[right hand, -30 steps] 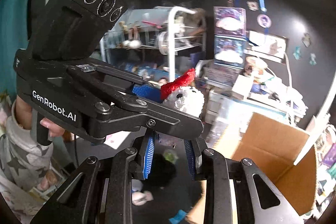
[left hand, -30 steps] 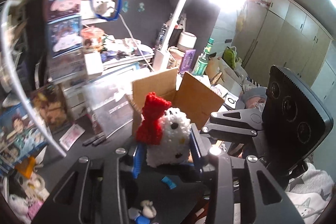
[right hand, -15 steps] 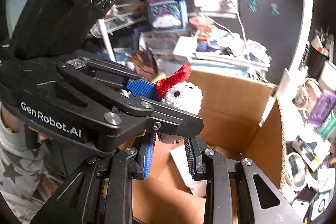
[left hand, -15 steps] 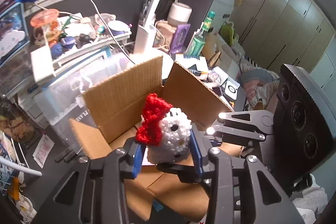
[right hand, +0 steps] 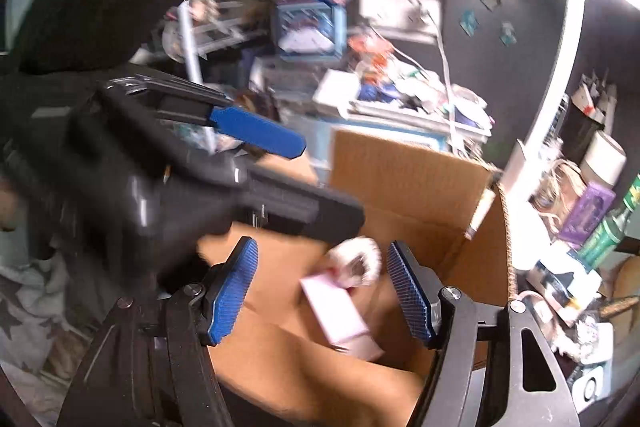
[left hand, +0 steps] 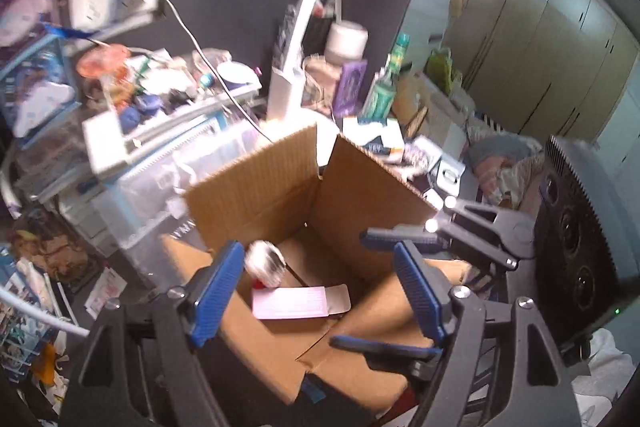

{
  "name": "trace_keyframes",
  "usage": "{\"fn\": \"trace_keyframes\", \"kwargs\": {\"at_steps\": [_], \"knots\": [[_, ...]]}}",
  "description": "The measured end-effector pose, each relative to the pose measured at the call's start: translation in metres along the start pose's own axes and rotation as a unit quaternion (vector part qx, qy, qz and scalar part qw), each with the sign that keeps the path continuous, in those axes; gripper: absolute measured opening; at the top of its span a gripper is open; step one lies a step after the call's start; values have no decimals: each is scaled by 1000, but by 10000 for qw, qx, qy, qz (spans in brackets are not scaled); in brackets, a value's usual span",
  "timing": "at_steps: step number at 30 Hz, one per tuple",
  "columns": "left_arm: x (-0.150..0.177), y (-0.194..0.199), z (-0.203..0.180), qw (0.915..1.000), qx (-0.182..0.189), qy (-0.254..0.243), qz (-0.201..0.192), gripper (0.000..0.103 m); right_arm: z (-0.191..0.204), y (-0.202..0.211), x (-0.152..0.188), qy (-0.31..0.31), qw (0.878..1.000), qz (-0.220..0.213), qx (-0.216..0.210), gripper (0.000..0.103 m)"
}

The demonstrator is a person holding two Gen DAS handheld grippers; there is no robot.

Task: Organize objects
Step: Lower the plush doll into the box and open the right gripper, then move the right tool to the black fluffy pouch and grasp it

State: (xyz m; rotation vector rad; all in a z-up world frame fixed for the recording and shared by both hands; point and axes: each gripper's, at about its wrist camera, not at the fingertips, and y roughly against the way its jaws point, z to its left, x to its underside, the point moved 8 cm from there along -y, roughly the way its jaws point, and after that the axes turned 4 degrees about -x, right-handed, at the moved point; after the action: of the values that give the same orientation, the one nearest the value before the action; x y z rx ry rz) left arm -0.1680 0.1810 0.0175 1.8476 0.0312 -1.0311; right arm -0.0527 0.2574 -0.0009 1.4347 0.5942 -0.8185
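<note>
Left wrist view: the left gripper (left hand: 320, 291) has its blue-padded fingers spread wide and grips nothing. The white crocheted plush toy (left hand: 265, 264), blurred, sits inside the open brown cardboard box (left hand: 372, 195), just beside a pink paper card (left hand: 298, 302). Right wrist view: the right gripper (right hand: 322, 293) is likewise spread above the box, plush toy (right hand: 356, 263) between its fingers, untouched.

Brown box (left hand: 256, 183), pink card (left hand: 296, 302)

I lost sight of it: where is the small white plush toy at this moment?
The white plush toy is inside the open cardboard box, blurred, next to the pink card on the bottom; neither gripper holds it.
</note>
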Motion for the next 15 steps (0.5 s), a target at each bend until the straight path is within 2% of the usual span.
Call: {"fn": "trace_keyframes", "kwargs": {"at_steps": [3,7,9,14,15], "knots": [[5,32,13,9992,-175,63,-362,82,31,12,-9,251,9981,-402,-382,64],[28,79,43,9936,-657,260,-880,87,85,21,-11,828,9905,-766,-783,64],[42,95,57,9898,-866,402,-1055,87,114,16,-8,1005,9861,-717,-1113,64],[92,125,94,9778,-1288,876,-1402,89,166,-24,15,966,9778,-128,-1853,65],[105,127,101,9758,-1360,954,-1423,89,172,-34,21,920,9770,-9,-1924,69]]}}
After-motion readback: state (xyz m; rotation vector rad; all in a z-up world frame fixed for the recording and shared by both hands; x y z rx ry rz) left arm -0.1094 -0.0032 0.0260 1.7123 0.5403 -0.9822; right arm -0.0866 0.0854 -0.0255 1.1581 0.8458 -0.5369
